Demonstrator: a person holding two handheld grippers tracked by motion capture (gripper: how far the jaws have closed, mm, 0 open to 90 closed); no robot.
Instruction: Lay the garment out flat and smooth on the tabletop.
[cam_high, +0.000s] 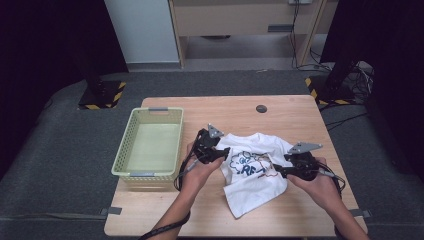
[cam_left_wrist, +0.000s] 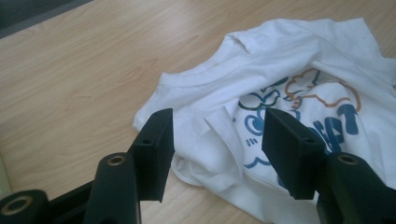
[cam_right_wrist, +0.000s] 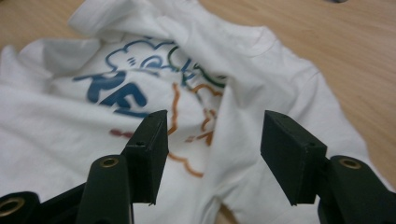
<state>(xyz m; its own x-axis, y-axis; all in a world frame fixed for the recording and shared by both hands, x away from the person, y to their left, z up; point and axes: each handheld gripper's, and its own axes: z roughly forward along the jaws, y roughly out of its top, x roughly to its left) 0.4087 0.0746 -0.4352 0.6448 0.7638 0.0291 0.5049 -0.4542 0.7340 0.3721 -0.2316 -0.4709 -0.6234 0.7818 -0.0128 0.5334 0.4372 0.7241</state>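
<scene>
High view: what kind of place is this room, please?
Probably a lab or recording studio, not a home: a wooden table stands on grey carpet between black curtains, cables trail across the floor, and hazard-striped stand bases flank it.

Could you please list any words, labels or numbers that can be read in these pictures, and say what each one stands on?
"RE": blue block letters on the front of the white T-shirt, clearest in the right gripper view; the rest of the word is hidden by a fold.
Blue and orange cloud-like outlines around the letters: drawing, not text.
Further blue letters on the shirt in the left gripper view: cut off by a jaw, not readable.
Pale green basket: no label readable.
</scene>
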